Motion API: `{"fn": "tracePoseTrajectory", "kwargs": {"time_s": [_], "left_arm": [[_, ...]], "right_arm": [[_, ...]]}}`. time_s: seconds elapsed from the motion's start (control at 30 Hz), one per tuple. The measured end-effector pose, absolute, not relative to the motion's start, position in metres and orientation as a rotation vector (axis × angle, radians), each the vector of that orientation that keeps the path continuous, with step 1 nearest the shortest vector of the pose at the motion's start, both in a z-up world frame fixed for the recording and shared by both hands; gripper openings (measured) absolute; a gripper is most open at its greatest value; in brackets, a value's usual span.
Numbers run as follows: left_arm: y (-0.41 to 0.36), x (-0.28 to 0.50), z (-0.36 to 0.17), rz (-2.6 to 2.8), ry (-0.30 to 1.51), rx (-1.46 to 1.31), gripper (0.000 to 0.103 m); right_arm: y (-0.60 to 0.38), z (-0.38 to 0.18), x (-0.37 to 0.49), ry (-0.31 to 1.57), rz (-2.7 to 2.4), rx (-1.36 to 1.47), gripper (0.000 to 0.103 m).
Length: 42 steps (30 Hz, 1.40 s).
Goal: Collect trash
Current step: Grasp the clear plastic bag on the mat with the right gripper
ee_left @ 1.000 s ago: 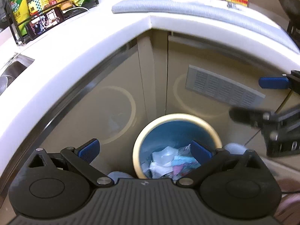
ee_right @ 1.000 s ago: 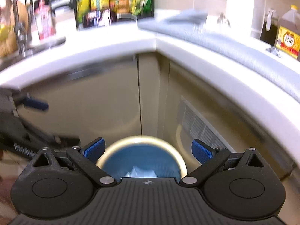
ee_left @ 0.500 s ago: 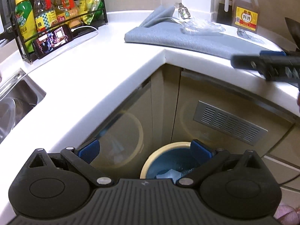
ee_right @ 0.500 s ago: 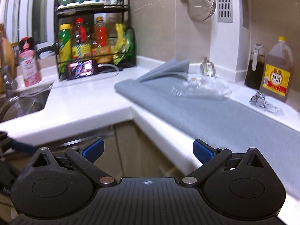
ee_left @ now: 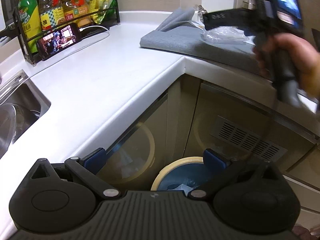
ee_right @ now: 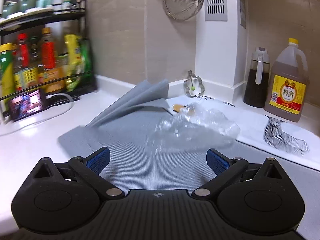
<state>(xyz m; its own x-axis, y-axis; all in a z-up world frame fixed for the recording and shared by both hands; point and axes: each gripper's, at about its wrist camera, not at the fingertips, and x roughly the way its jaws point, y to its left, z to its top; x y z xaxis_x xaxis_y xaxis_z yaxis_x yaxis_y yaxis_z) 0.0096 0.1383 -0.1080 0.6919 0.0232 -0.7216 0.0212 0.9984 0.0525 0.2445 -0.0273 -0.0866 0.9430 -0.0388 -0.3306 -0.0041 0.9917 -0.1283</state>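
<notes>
Clear crumpled plastic wrap (ee_right: 190, 129) on the grey mat (ee_right: 128, 160) just ahead of the right gripper (ee_right: 158, 160), fingers spread wide and empty; probably featherlight, soft, slippery, best pinched at a raised fold; left gripper (ee_left: 154, 158) likewise wide, empty, above the bin (ee_left: 178, 172).

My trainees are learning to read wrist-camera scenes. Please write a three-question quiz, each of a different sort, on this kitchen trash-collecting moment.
1. True or false: the right gripper is shut on the crumpled clear plastic bag.
2. The bag lies on: A) the grey ribbed mat; B) the steel sink; C) the floor.
3. Fill in: below the left gripper stands the cream-rimmed blue ___.

Key: 1 false, it is open and short of the bag; 2 A; 3 trash bin.
</notes>
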Motion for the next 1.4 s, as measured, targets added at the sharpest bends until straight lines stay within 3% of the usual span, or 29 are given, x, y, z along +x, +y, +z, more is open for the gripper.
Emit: {"fn": "tracePoseTrajectory", "kwargs": {"time_s": [0.27, 0.53, 1.0, 1.07, 1.13, 1.17, 1.4], "left_arm": [[0.148, 0.013, -0.104, 0.033, 0.816, 0.045, 0.103], [0.135, 0.023, -0.100, 0.002, 0.817, 0.061, 0.103], [0.082, 0.087, -0.031, -0.055, 0.668, 0.147, 0.103], [0.079, 0.103, -0.022, -0.039, 0.645, 0.155, 0.103], [0.075, 0.124, -0.014, -0.030, 0.626, 0.146, 0.103], [0.073, 0.137, -0.011, -0.032, 0.618, 0.133, 0.103], [0.027, 0.264, -0.003, -0.084, 0.563, 0.026, 0.103]], "right_arm": [[-0.027, -0.095, 0.324, 0.447, -0.148, -0.170, 0.103], [-0.110, -0.092, 0.339, 0.570, -0.230, 0.007, 0.103], [-0.130, -0.088, 0.362, 0.597, -0.082, -0.101, 0.101], [-0.133, -0.089, 0.357, 0.546, -0.096, -0.130, 0.083], [-0.141, -0.087, 0.347, 0.506, -0.129, -0.142, 0.026], [-0.149, -0.086, 0.343, 0.491, -0.157, -0.135, 0.015], [-0.211, -0.071, 0.319, 0.376, -0.273, -0.011, 0.013]]}}
